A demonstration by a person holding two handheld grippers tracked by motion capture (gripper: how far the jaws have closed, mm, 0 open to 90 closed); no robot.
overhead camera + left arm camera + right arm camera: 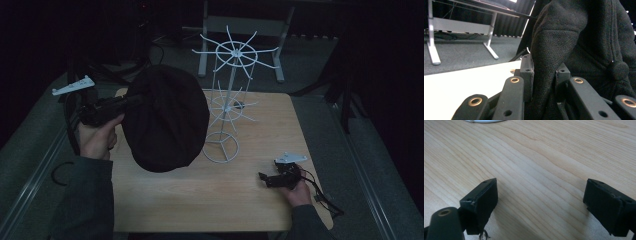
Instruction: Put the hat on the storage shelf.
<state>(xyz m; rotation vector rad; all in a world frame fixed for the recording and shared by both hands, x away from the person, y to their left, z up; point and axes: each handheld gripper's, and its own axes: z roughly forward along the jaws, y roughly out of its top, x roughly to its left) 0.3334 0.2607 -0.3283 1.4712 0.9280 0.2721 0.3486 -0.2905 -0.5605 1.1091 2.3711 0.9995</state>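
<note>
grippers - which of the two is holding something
The left gripper: its jaws are pinched on a fold of the black hat, lifting it beside the white wire rack. The right gripper rests open on the wooden table, with nothing between its jaws.

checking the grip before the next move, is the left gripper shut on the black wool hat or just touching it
Shut on it: the left gripper pinches a fold of the black wool hat between its jaws, holding it above the light wooden table.

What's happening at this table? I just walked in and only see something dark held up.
A person holds a black cap up off the wooden table with the left gripper, its jaws shut on a fold of the fabric. The cap hangs beside a white wire rack, not yet on any of its arms. The right gripper rests open, low over the table.
</note>
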